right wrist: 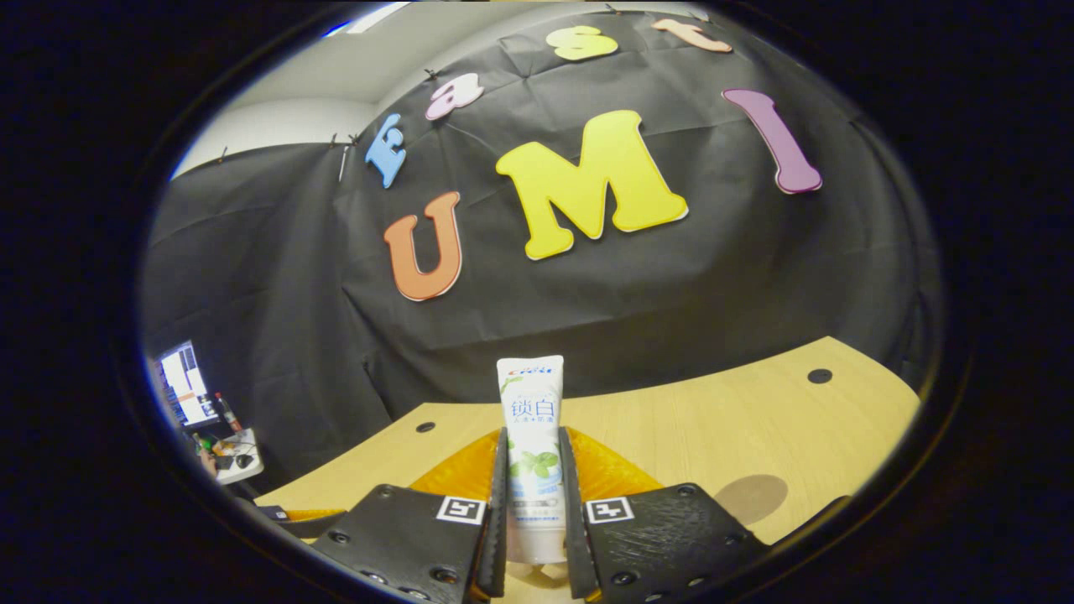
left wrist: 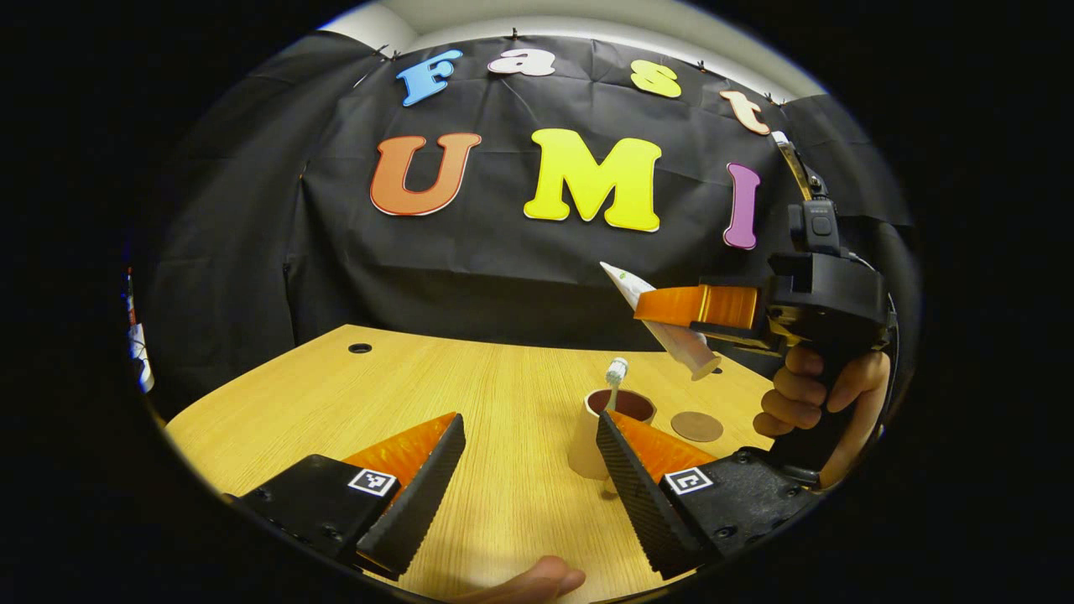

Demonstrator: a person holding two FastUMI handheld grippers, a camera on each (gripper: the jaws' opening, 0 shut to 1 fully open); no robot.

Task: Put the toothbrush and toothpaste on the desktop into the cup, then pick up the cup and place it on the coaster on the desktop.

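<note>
A beige cup stands on the wooden desktop with a toothbrush upright inside it, bristles up. My left gripper is open low over the desk; its right finger partly covers the cup's near side. A round brown coaster lies just right of the cup and also shows as the coaster in the right gripper view. My right gripper hovers above and right of the cup, shut on a white toothpaste tube that hangs tilted, cap end down. The same tube is pinched between my right gripper.
A hand holds the right gripper's handle. A thumb shows at the near desk edge. Cable holes sit near the desk's back edge. A monitor and clutter lie off the desk's far side.
</note>
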